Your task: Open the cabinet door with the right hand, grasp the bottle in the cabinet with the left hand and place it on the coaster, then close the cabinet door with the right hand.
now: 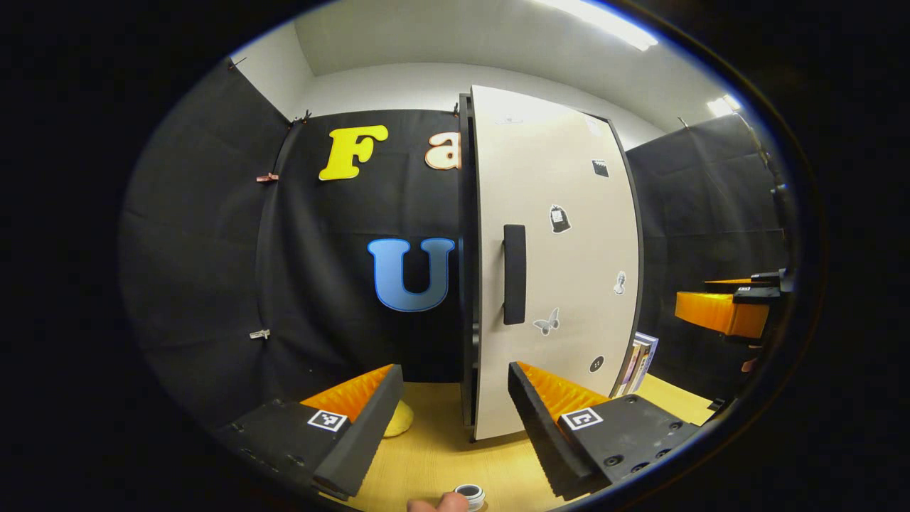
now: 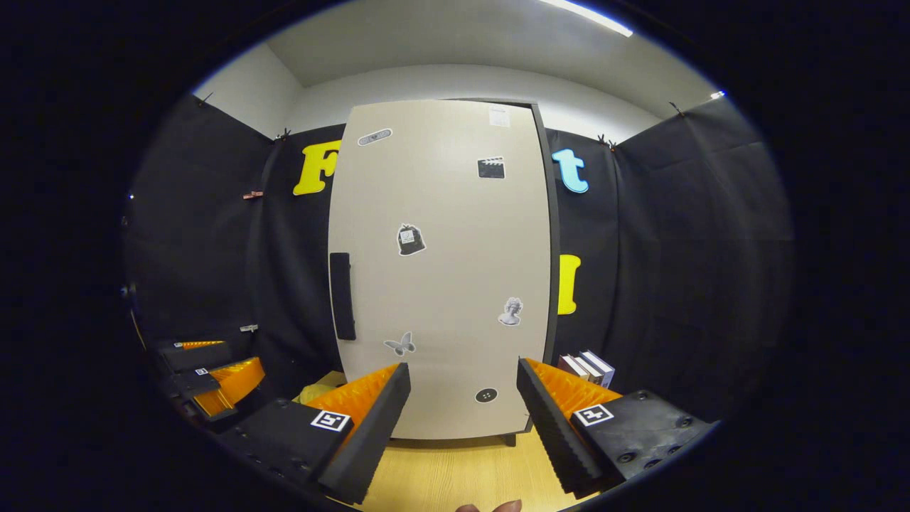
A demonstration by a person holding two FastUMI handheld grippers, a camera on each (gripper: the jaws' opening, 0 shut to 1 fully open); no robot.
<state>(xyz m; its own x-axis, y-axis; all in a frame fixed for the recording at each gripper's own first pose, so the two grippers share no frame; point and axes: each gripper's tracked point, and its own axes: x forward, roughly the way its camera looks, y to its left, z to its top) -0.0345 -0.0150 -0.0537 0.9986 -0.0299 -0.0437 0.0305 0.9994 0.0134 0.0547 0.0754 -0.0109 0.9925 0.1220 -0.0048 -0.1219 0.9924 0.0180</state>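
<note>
A tall cabinet stands on the wooden table with its pale door (image 2: 441, 270) closed, so its inside is hidden. The door carries several stickers and a dark vertical handle (image 2: 342, 295) near its left edge. My right gripper (image 2: 462, 427) is open in front of the door's lower part, some way off it, with nothing between its fingers. In the left gripper view the cabinet door (image 1: 561, 249) is seen from the left at an angle, with the handle (image 1: 514, 274) straight ahead. My left gripper (image 1: 455, 419) is open and holds nothing.
A yellow rounded thing (image 1: 398, 419) lies on the table (image 1: 441, 455) left of the cabinet's foot, also seen as a yellow thing (image 2: 316, 392). Books (image 2: 586, 366) stand right of the cabinet. The other gripper (image 1: 725, 309) hovers at the right. A small white ring (image 1: 469, 494) sits by a fingertip.
</note>
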